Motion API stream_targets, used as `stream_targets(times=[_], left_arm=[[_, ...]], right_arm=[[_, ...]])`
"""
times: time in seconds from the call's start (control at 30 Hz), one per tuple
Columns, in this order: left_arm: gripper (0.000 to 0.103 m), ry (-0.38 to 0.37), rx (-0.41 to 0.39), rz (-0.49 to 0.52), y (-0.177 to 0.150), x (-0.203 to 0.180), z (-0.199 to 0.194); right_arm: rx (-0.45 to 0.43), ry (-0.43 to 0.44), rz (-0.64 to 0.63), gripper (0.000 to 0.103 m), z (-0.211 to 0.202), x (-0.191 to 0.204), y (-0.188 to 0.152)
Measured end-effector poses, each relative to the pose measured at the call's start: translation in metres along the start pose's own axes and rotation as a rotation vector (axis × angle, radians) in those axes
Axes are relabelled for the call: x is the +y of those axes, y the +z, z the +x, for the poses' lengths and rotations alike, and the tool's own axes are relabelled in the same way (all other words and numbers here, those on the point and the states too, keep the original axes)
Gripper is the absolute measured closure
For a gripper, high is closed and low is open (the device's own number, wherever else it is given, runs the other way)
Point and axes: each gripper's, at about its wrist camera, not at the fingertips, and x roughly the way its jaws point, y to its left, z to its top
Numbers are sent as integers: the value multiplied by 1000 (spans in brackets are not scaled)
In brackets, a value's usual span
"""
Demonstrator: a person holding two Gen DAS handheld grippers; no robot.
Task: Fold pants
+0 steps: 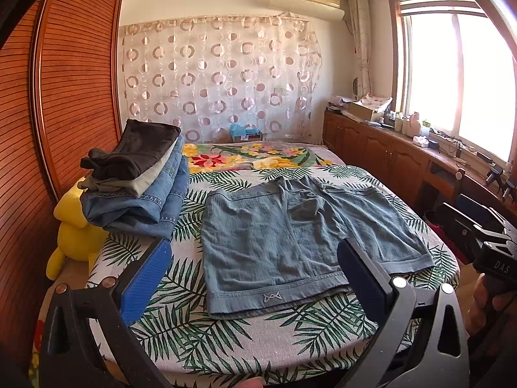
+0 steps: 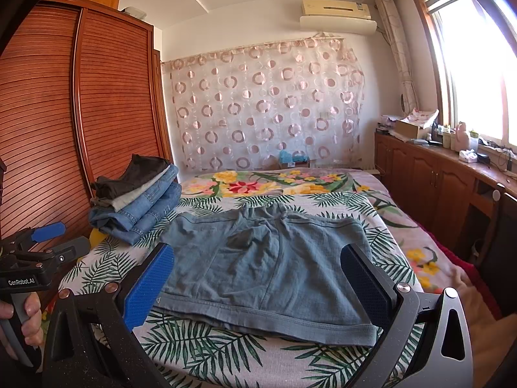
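Left gripper (image 1: 252,278): fingers spread wide, nothing between them; it hangs above the near edge of the bed, over the hem of the left leg of the shorts.
Right gripper (image 2: 258,281): likewise spread and holding nothing, poised above the near edge, over the hem of the right leg.
Blue pads (image 1: 145,283): ribbed faces turned inward, apart from the cloth as far as can be judged.
Shorts (image 1: 290,242): the pants to fold, a blue-grey pair lying flat and spread on the bed, hems toward the near edge, waistband toward the far side; a small logo shows on the left hem.
Bed cover (image 1: 194,339): leaf print, a bare strip between the hems and the near edge.
Folded stack (image 1: 142,181): jeans and dark pieces piled at the bed's left edge, just beside the shorts, not touching them as far as can be seen.
Yellow plush toy (image 1: 74,229): below the stack, off the left edge.
Step in hand: probably the first grasp, folding not yet begun.
Doing it well: take both layers of a hem at its outer corner, pinch only cloth and not the cover, and lift evenly so the leg lands square on its twin; smooth the crotch wrinkles first.
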Motion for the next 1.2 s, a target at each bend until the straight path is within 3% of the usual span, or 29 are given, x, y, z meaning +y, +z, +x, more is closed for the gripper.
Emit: stream_targets(times=[1.2], left_arm=[[0,3,-18,7,4,-1,-5]], right_arm=[[0,4,2,0,0,0,0]])
